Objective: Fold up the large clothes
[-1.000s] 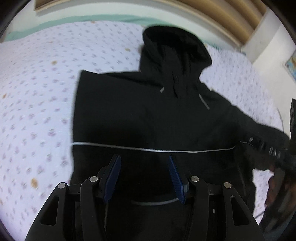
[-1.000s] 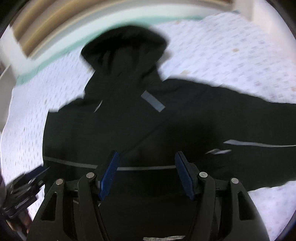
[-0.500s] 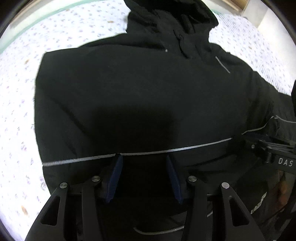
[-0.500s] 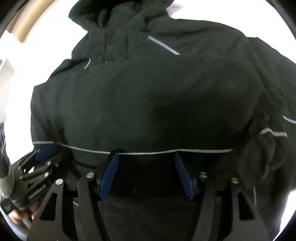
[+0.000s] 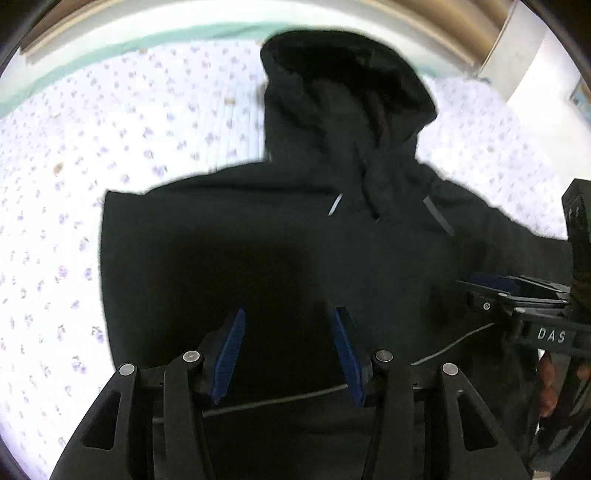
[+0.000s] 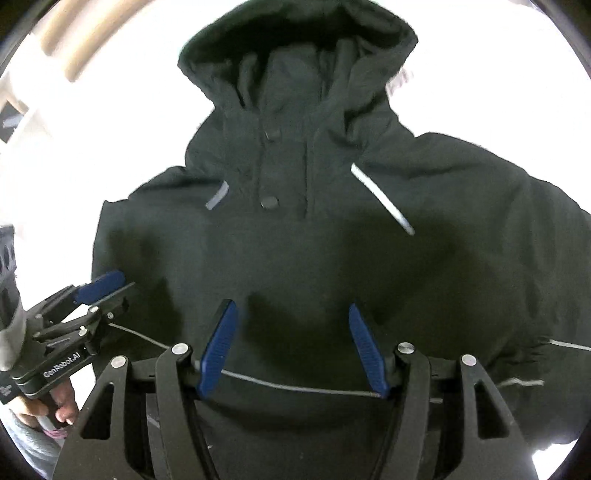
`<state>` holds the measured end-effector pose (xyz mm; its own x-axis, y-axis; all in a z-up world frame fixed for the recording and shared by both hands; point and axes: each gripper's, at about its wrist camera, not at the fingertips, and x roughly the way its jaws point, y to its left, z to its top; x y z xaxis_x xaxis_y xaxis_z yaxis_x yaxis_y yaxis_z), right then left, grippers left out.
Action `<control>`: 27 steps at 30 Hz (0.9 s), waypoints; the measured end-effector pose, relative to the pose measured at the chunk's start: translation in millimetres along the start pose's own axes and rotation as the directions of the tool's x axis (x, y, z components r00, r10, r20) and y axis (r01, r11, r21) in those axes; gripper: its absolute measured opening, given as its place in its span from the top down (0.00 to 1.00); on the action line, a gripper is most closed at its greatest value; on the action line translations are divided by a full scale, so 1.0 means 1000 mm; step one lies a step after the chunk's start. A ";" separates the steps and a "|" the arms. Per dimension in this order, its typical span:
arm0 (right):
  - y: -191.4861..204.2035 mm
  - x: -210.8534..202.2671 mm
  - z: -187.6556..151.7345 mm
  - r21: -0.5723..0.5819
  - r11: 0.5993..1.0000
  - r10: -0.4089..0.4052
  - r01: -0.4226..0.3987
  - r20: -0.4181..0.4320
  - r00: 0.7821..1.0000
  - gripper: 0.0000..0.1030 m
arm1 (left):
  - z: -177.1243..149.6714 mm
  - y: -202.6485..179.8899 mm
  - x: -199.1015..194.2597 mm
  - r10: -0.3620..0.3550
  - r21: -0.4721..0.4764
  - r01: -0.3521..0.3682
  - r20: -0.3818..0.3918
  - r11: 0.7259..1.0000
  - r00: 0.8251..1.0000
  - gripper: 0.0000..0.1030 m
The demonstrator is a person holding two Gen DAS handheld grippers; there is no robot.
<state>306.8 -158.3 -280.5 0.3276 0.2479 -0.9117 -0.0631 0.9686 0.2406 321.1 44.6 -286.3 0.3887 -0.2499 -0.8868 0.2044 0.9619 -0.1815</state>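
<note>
A black hooded jacket [image 5: 280, 258] with thin reflective stripes lies front up on the bed, hood at the far end; it also fills the right wrist view [image 6: 314, 240]. Its left side looks folded in, with a straight edge; its right sleeve stretches out to the right. My left gripper [image 5: 288, 317] is open and empty above the jacket's lower body. My right gripper [image 6: 293, 314] is open and empty above the same part, near the reflective hem line. Each gripper shows in the other's view: the right gripper [image 5: 495, 284] and the left gripper [image 6: 99, 286].
The bed has a white cover with small purple flowers [image 5: 110, 155]. A wooden headboard [image 5: 443, 33] and a pale wall stand behind the hood. Bare cover lies to the left of the jacket.
Both grippers dipped close to the jacket half a second ago and have now pulled back and up. The left view again shows the hood and the bed. Both stay open.
</note>
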 end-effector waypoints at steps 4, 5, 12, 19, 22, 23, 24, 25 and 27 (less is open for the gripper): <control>-0.004 0.024 0.003 0.015 1.000 -0.010 0.010 -0.011 1.000 0.37 | -0.004 -0.005 0.024 0.020 0.028 -0.019 -0.047 0.999 0.999 0.52; -0.006 0.026 0.002 0.023 1.000 -0.004 0.004 -0.008 1.000 0.36 | -0.005 -0.006 0.029 0.025 0.042 -0.023 -0.054 0.999 0.998 0.52; -0.029 0.034 0.010 0.090 0.990 0.115 -0.111 -0.047 0.992 0.33 | -0.005 -0.006 0.040 0.026 0.043 -0.023 -0.080 0.999 0.996 0.52; -0.045 -0.035 -0.003 0.122 0.976 0.177 -0.181 0.048 0.983 0.32 | -0.009 -0.008 -0.003 -0.014 -0.080 0.006 -0.098 0.997 0.995 0.52; -0.048 -0.079 -0.020 0.077 0.981 0.171 -0.179 0.095 0.981 0.32 | -0.020 -0.022 -0.042 -0.006 -0.064 0.004 -0.035 0.998 0.999 0.52; -0.052 -0.095 -0.027 0.071 0.981 0.171 -0.180 0.111 0.979 0.31 | -0.022 -0.028 -0.055 -0.005 -0.061 0.004 -0.012 0.998 1.000 0.51; -0.058 -0.110 -0.033 0.068 0.981 0.172 -0.181 0.125 0.977 0.31 | -0.024 -0.033 -0.070 -0.009 -0.063 0.010 0.014 0.998 1.000 0.51; -0.061 -0.123 -0.040 0.068 0.981 0.172 -0.183 0.140 0.975 0.31 | -0.026 -0.036 -0.083 -0.012 -0.068 0.015 0.036 0.998 0.999 0.51; -0.071 -0.152 -0.055 0.076 0.980 0.170 -0.185 0.175 0.970 0.31 | -0.027 -0.042 -0.105 -0.016 -0.082 0.023 0.082 0.996 0.997 0.51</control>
<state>209.9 -263.7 -176.9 0.4724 0.4009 -0.7849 -0.0513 0.9015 0.4296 247.6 33.2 -196.4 0.4575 -0.2738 -0.8460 0.1393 0.9617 -0.2359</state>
